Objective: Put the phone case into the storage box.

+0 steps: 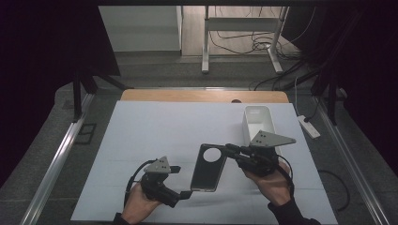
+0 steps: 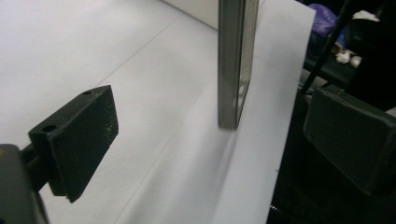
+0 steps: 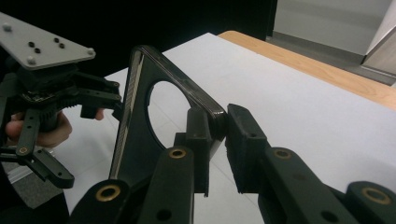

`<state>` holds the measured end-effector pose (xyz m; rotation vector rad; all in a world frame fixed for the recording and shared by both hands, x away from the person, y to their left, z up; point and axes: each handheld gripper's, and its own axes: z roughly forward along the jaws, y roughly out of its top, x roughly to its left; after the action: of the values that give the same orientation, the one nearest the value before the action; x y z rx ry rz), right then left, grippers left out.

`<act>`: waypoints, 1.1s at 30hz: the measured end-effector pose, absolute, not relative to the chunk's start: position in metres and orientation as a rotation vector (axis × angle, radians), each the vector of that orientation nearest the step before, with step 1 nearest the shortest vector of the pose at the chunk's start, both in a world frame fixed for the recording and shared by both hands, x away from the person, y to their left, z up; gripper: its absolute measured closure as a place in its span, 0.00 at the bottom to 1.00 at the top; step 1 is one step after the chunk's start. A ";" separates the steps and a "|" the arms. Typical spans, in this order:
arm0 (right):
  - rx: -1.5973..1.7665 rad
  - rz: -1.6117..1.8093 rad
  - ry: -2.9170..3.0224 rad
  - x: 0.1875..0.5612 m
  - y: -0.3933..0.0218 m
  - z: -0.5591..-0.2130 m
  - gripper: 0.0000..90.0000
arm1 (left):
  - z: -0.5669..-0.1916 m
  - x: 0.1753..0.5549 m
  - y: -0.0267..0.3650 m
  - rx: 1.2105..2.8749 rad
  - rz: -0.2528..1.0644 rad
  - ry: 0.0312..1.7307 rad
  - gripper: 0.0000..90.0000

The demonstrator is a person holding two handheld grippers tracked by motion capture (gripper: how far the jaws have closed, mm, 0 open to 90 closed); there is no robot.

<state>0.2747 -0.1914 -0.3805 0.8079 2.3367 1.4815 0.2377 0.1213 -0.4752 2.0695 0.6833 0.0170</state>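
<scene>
Phone case [image 1: 209,168], dark and rectangular with 1 round camera cutout near its top, is hanging just above the white sheet [image 1: 141,136] that is covering the table, between the 2 hands. Starting at the left of the high view, the left gripper [image 1: 184,182] is sitting at the case's lower left corner with its jaws spread wide apart; no earlier picture is needed to see the gap, and in the left gripper view the case's thin edge [image 2: 236,65] is standing upright between the 2 black pads [image 2: 88,135] without touching either. Moving right, the right gripper [image 1: 227,149] is clamping the case's upper right corner, and the right gripper view is showing its jaws pressing on the case's rim [image 3: 215,116] from both sides. Farther right and behind that hand, a white rectangular bin [image 1: 258,123] is standing on the sheet, apart from the case.
</scene>
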 end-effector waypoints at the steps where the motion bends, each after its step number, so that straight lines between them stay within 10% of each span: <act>1: 0.810 1.479 2.333 0.275 -0.193 -0.380 0.88 | -0.475 0.237 0.123 2.068 0.026 0.690 0.03; 33: 0.821 1.466 2.282 0.299 -0.216 -0.355 0.88 | -0.482 0.197 0.195 2.022 0.261 0.883 0.00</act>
<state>0.2987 -0.2162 -0.3555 0.8214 2.2820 1.4664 0.1970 0.1952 -0.4823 2.0221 0.8828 0.2606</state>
